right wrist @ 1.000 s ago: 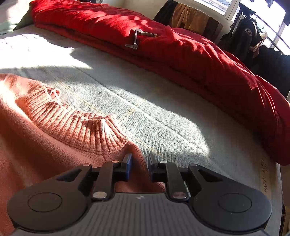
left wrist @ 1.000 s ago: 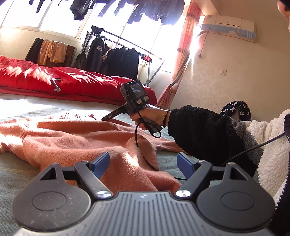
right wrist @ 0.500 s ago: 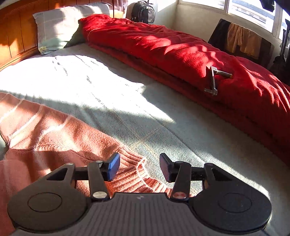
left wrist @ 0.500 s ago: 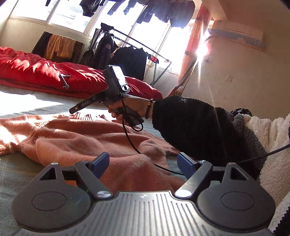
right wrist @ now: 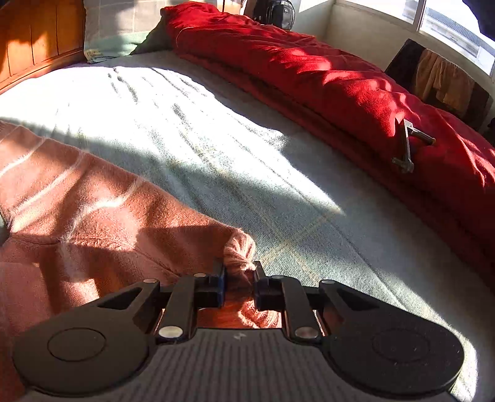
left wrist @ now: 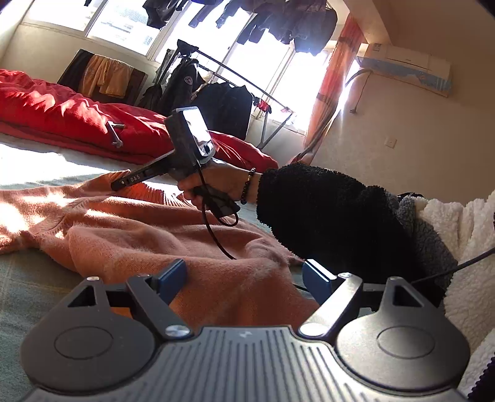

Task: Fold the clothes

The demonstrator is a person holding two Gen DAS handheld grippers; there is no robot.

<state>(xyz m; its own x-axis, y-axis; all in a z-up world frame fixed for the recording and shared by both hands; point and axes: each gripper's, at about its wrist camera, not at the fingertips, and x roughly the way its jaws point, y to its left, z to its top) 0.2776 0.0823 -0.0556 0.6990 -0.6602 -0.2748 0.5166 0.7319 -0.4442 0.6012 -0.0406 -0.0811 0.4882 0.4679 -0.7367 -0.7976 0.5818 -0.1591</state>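
Note:
A salmon-pink knitted sweater [left wrist: 139, 235] lies spread on the grey-green bed sheet [right wrist: 278, 191]. My left gripper [left wrist: 244, 275] hovers low over its near edge, open, with nothing pinched between the blue pads. My right gripper [right wrist: 239, 272] points down at the sweater's [right wrist: 92, 216] far edge. Its jaws are closing, and a bunch of ribbed knit is squeezed between the pads. In the left wrist view a hand in a black fleece sleeve [left wrist: 324, 210] holds the right gripper [left wrist: 123, 184] down on the ribbed edge.
A red duvet [right wrist: 340, 77] runs along the far side of the bed with a metal tool [right wrist: 405, 145] lying on it. A pillow [right wrist: 114, 27] and wooden headboard [right wrist: 27, 37] are at the left. A clothes rack [left wrist: 222, 102] stands by the window.
The right gripper has travelled left along the sweater's ribbed edge, opened wide, then closed on a bunch of knit. The left gripper has hardly shifted and stays open.

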